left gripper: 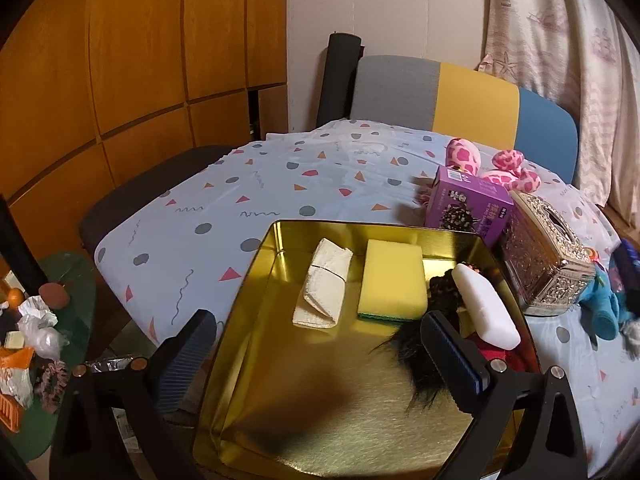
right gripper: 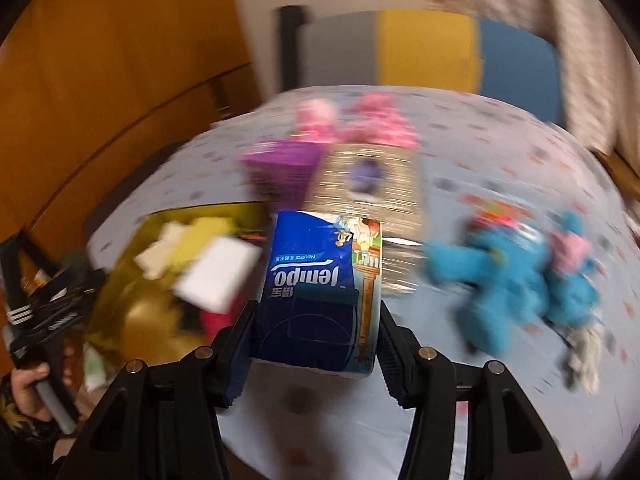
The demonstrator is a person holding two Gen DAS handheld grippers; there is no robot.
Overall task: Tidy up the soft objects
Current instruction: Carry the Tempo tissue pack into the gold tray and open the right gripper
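Table (left gripper: 328, 168) under a pale cloth printed with triangles, dots and squiggles; a grey-yellow-blue chair back (left gripper: 460, 96) behind it.

Gold tin tray (left gripper: 320, 412), large, at the table's near left corner. Inside: folded white cloth (left gripper: 322, 284) at left, yellow sponge (left gripper: 392, 280) with a green underside beside it, white foam block (left gripper: 486, 306) leaning at the right edge over something black and furry (left gripper: 416, 356) and a patch of red — what these last two are I cannot tell.

Right of the tray: silver embossed tissue box (left gripper: 546, 256), purple carton (left gripper: 468, 204) with Chinese print too small to read, pink spotted plush (left gripper: 496, 164) behind, blue plush toy (right gripper: 508, 276) farther right, cut off in the left view.

Left gripper (left gripper: 320, 352) gapes wide above the tray, nothing between its fingers.

Right gripper (right gripper: 316, 344) is clamped on a blue tissue pack (right gripper: 316, 280), lifted over the cloth just right of the tray. The pack reads "Tempo" upside down, with "Neutral" in small type.

Right view is heavily motion-blurred — only the pack is sharp. A hand (right gripper: 24, 388) on the other gripper's handle shows at lower left.
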